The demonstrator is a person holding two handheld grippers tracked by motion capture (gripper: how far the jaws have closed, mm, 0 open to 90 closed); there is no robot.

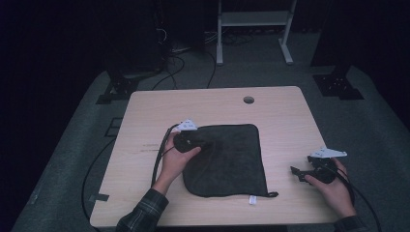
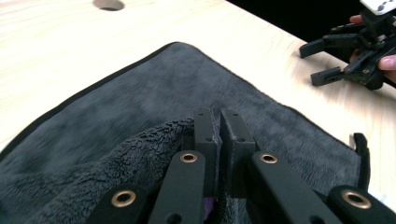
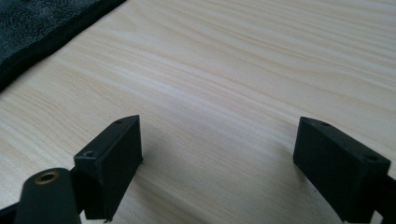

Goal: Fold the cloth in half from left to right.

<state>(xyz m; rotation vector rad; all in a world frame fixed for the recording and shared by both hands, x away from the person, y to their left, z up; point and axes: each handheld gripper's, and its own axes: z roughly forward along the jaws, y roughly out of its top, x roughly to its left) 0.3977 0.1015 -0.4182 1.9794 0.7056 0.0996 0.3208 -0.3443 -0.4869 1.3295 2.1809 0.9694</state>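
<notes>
A dark grey towel [image 1: 232,164] lies flat on the wooden table [image 1: 212,104], its white label [image 1: 252,199] at the near edge. My left gripper [image 1: 207,144] hovers over the towel's left part, shut on a lifted fold of it. In the left gripper view the jaws [image 2: 219,122] press together on the fluffy cloth, which bunches at their left over the flat towel [image 2: 177,88]. My right gripper [image 1: 296,173] rests at the table's right, off the towel, open. The right gripper view shows its jaws [image 3: 217,140] wide apart over bare wood, with the towel's edge [image 3: 42,23] far left.
A round cable hole [image 1: 248,100] sits near the table's far edge. Each gripper trails a cable off the near side. A white stand [image 1: 254,29] and dark equipment stand on the floor beyond the table. The right gripper [image 2: 322,58] appears far right in the left gripper view.
</notes>
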